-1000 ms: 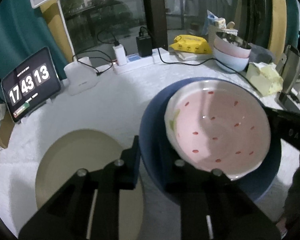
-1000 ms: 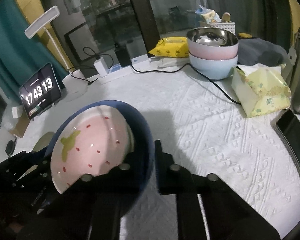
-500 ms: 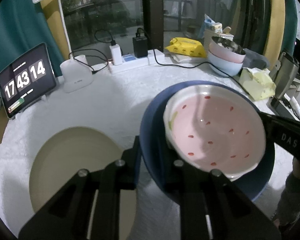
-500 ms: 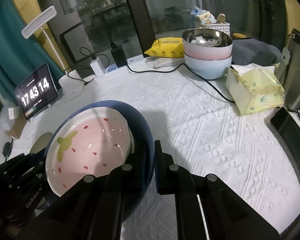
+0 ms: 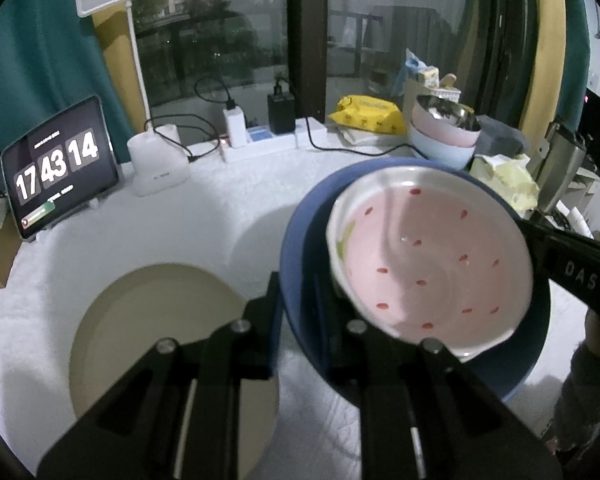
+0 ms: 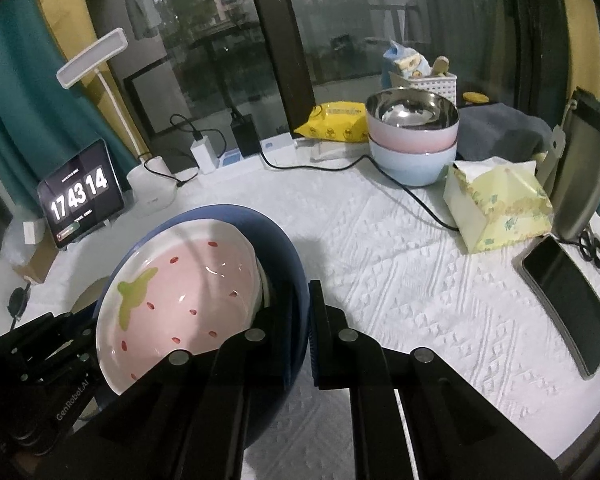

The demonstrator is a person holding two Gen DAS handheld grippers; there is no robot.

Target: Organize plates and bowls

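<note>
A deep blue plate (image 5: 296, 236) (image 6: 278, 240) carries a pink strawberry-pattern bowl (image 5: 428, 264) (image 6: 180, 292) and hangs a little above the white cloth. My left gripper (image 5: 296, 300) is shut on the plate's left rim, and the right wrist view shows its body at the lower left. My right gripper (image 6: 302, 300) is shut on the opposite rim; its black finger (image 5: 572, 268) shows at the right in the left wrist view. A beige plate (image 5: 160, 340) lies flat on the cloth to the left. Two stacked bowls (image 6: 412, 140) stand at the back right.
A tablet clock (image 6: 80, 196), a white lamp base (image 5: 156, 160) and a power strip with cables (image 5: 260, 140) line the back edge. A yellow tissue pack (image 6: 500, 204), a phone (image 6: 568, 300) and a metal flask (image 6: 584, 172) sit at the right.
Both grippers keep their hold, and the blue plate with the bowl has risen slightly off the cloth; a shadow now shows beneath it. The clock has ticked on.
</note>
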